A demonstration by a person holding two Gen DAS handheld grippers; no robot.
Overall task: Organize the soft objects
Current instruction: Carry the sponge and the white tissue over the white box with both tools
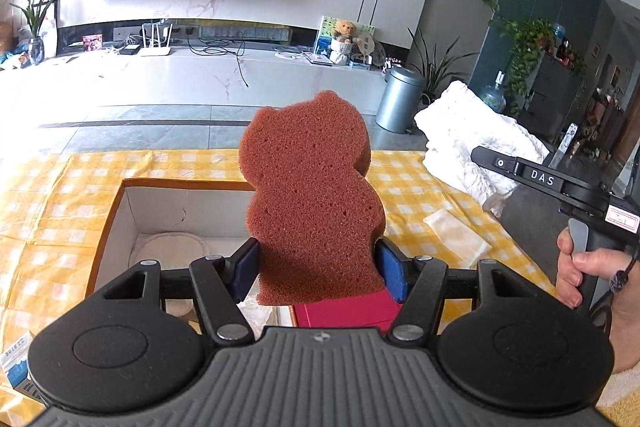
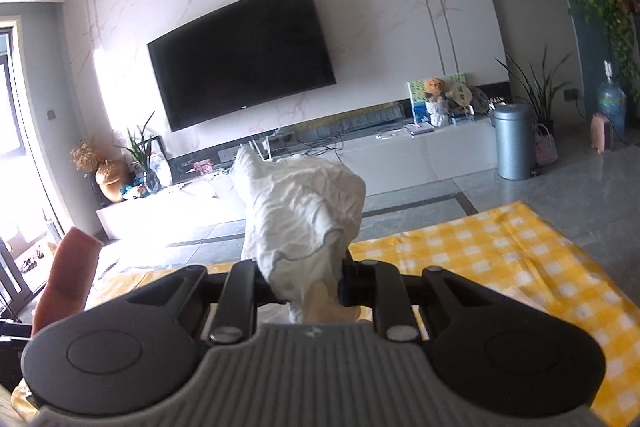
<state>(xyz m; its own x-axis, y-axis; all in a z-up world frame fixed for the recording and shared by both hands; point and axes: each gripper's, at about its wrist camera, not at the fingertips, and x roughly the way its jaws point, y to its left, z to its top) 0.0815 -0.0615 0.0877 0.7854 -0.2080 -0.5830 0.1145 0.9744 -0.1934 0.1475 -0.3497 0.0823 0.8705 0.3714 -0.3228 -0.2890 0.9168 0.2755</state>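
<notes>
Left wrist view: both grippers held soft things above the yellow checked counter (image 1: 404, 187).

Blue fingers (image 1: 394, 275) of the left gripper (image 1: 318, 273) pinched a brown bear-shaped sponge (image 1: 312, 195) by its lower end, upright over an open cardboard box (image 1: 120, 211) with a pale round pad (image 1: 172, 251) inside. To the right, the right gripper (image 2: 304, 283) was pinched on a crumpled white cloth (image 2: 304, 211), raised off the counter; the sponge showed at that view's left edge.

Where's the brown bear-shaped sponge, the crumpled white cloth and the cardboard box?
Brown bear-shaped sponge (image 1: 316, 195): left wrist view, its belly.
Crumpled white cloth (image 2: 308, 211): right wrist view, its middle.
Cardboard box (image 1: 188, 205): left wrist view, inner far wall.
</notes>
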